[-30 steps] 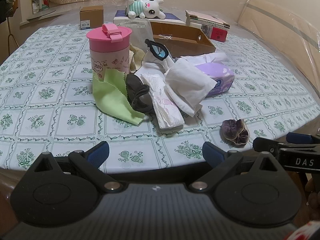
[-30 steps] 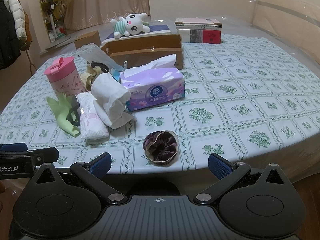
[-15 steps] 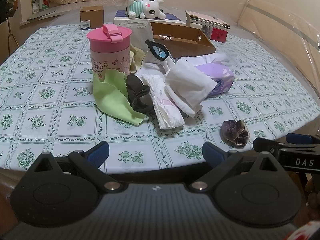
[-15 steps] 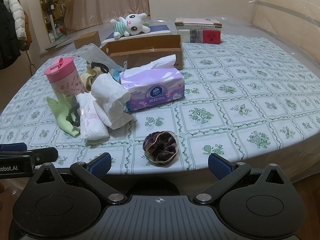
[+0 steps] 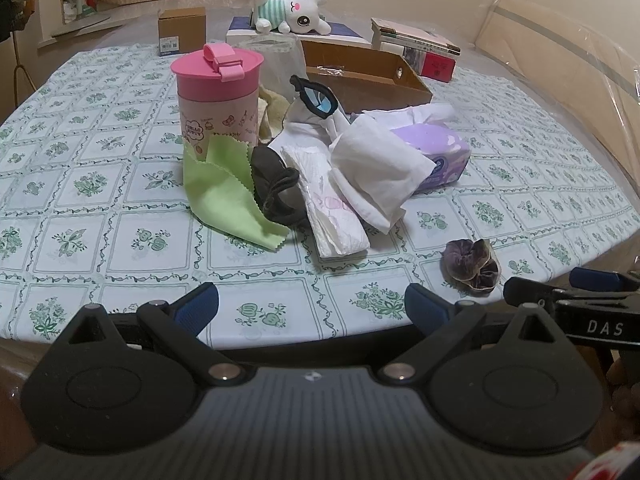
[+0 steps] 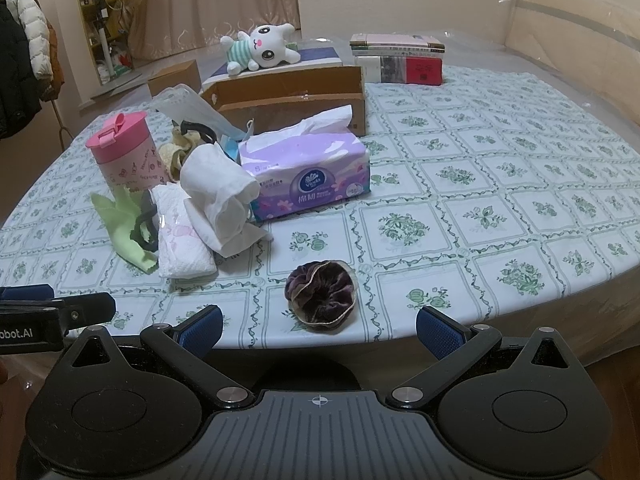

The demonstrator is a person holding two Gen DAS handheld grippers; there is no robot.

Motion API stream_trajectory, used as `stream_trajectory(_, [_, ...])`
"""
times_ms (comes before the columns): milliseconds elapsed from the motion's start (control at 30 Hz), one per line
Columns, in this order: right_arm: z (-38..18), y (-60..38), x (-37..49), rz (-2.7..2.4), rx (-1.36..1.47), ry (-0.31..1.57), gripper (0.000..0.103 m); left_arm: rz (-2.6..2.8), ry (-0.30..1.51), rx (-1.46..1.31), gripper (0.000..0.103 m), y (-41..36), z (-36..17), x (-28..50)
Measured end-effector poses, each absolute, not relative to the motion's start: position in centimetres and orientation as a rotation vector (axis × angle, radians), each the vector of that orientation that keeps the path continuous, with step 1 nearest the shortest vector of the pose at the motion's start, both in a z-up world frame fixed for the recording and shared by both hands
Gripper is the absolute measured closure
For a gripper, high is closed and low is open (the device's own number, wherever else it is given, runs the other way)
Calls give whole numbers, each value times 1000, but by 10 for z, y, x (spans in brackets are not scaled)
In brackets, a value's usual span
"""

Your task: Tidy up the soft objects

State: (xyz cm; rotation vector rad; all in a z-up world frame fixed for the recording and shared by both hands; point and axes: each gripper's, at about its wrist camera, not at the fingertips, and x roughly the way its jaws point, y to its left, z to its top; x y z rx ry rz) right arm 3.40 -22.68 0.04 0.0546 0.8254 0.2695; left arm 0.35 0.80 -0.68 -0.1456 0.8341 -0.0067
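Left wrist view runs, from left to right, over a pink cup [image 5: 218, 92], a green cloth [image 5: 228, 200] leaning at its foot, a dark pouch [image 5: 276, 192], a white pad [image 5: 332, 216], a crumpled white towel [image 5: 376, 168] and a purple tissue pack [image 5: 436, 156], all heaped together on the checked tablecloth [image 5: 100, 184]. A purple scrunchie [image 5: 472, 264] lies apart, near the table edge. Behind the heap stands a brown cardboard box [image 5: 364, 80], and a plush rabbit [image 5: 292, 10] lies farther back.

The left gripper [image 5: 312, 308] hangs at the near edge with its jaws spread wide and nothing between them. In the right wrist view the right gripper [image 6: 318, 326] is likewise wide open and empty, and the scrunchie [image 6: 320, 294] sits just ahead of it, between the lines of the two fingers.

No soft thing looks sorted yet, so this reads as the approach to a first pick. The likely next move is for the right gripper to go forward and down over the scrunchie, close on its ruffled rim, and carry it off, probably to the cardboard box [image 6: 292, 100]. The fabric is loose, so a deep, centred bite seems wise.
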Motion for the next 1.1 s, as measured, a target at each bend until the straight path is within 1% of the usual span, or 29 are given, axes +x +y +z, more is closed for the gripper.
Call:
stream_trajectory(100, [-3, -226, 38, 275, 53, 826, 1, -11, 838, -158, 7, 11, -9, 7])
stream_trajectory(467, [-23, -223, 59, 293, 32, 833, 1, 1, 856, -186, 7, 19, -24, 26])
stream_trajectory(633, [-30, -223, 68, 293, 36, 847, 1, -11, 866, -251, 7, 25, -32, 36])
stream_trajectory(700, [-33, -224, 72, 293, 37, 852, 2, -16, 871, -268, 7, 26, -34, 39])
stream_trajectory(767, [-35, -224, 75, 295, 40, 858, 7, -18, 871, -267, 7, 26, -36, 43])
stream_trajectory(1000, [-42, -224, 82, 309, 44, 863, 11, -27, 839, -195, 7, 16, -38, 53])
stream_trajectory(1100, [-45, -222, 83, 319, 36, 865, 15, -33, 820, -160, 8, 12, -39, 57])
